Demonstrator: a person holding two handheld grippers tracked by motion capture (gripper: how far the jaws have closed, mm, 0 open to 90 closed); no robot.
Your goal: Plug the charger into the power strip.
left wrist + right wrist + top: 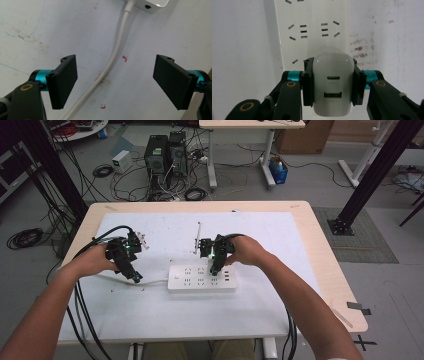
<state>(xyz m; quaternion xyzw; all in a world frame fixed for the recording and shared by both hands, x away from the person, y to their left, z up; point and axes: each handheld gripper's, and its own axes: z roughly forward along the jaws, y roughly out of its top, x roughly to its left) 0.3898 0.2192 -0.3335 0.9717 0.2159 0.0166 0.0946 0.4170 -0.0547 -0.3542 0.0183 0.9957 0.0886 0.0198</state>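
A white power strip (201, 278) lies in the middle of the white mat, its white cord (150, 283) running off to the left. My right gripper (216, 269) points down over the strip's right part and is shut on a white USB charger (332, 87); the black pads (307, 82) clamp its two sides. The strip's sockets (313, 31) lie just beyond the charger. My left gripper (135, 276) hovers left of the strip, open, its jaws astride the cord (110, 62) without touching it. A corner of the strip (150, 4) shows in the left gripper view.
The white mat (150, 310) covers most of the wooden table (327, 270). A thin white stick-like object (197, 237) lies behind the strip. Black cables (87, 315) hang off the table's front left. Computers and cords stand on the floor beyond the table.
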